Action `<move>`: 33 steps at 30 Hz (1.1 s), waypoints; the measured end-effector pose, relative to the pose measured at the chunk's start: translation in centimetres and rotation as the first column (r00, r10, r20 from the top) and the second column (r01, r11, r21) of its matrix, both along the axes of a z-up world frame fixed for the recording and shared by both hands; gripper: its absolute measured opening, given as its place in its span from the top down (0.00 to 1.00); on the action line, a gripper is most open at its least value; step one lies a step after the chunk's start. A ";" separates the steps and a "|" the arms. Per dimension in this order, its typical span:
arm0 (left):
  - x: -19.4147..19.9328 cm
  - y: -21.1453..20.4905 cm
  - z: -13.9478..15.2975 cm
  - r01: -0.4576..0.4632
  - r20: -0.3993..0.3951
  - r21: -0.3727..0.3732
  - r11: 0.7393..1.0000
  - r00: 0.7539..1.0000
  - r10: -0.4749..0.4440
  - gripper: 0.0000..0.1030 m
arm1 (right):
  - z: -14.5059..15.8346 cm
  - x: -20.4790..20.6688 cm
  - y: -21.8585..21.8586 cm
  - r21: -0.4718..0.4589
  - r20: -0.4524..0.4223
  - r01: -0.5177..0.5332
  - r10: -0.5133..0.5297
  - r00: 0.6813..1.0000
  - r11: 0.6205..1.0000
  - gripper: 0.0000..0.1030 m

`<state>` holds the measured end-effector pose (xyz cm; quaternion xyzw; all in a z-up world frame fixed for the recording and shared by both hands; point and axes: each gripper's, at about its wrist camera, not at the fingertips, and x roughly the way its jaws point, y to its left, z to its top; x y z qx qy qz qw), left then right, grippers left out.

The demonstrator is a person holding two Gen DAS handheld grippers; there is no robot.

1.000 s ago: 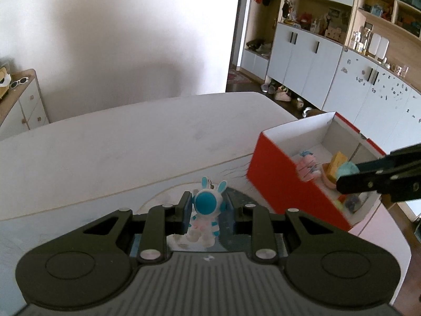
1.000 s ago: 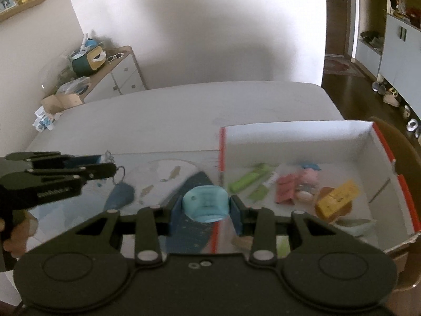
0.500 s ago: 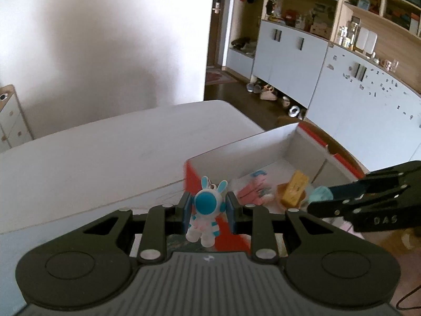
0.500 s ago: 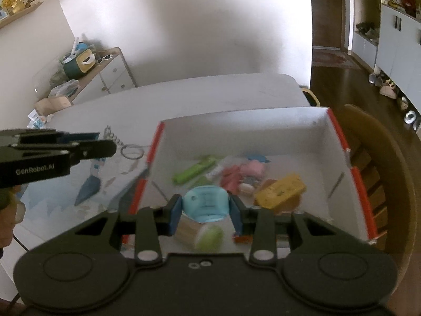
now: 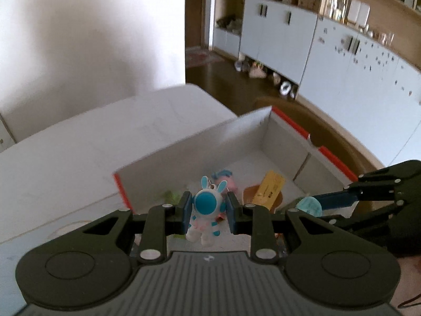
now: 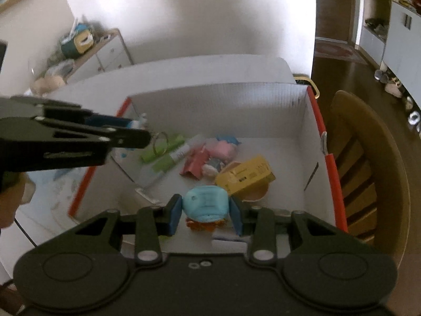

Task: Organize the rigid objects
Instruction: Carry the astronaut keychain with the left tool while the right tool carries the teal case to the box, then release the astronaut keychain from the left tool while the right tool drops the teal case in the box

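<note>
- Bunny figure (image 5: 206, 208): white with blue face and ears
- Box (image 6: 313, 137): white inside, red-orange edges
- Clamped toy (image 6: 205, 204): light blue
- Carton (image 6: 246, 175): yellow
- Tubes (image 6: 168, 155): green

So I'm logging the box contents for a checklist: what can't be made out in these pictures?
- Orange toy, right wrist view: mostly hidden behind the light blue toy in the right gripper.
- Green item, left wrist view: blurred, partly behind the left gripper fingers.
- Yellow box print: too small to read.
</note>
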<state>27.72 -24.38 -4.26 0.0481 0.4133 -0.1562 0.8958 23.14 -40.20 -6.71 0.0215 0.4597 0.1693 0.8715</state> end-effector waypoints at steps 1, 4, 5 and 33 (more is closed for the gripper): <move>0.4 -0.5 -0.5 0.004 -0.012 0.008 1.000 1.000 -0.004 0.74 | -0.2 0.2 -0.1 -0.006 -0.005 -0.007 0.007 1.000 1.000 0.63; 1.4 -1.5 -2.4 0.004 -0.057 0.041 0.999 0.998 -0.001 0.74 | -1.0 0.7 -0.2 -0.019 -0.022 -0.018 0.018 1.000 1.000 0.63; 1.8 -1.7 -3.1 0.000 -0.076 0.048 0.999 0.997 0.003 0.74 | -1.3 0.8 -0.3 -0.020 -0.029 -0.020 0.020 0.999 1.000 0.63; 5.7 -3.8 -9.4 0.008 -0.273 0.173 0.985 0.961 0.040 0.74 | -4.0 3.0 -0.3 -0.054 -0.081 -0.051 0.046 0.996 0.997 0.60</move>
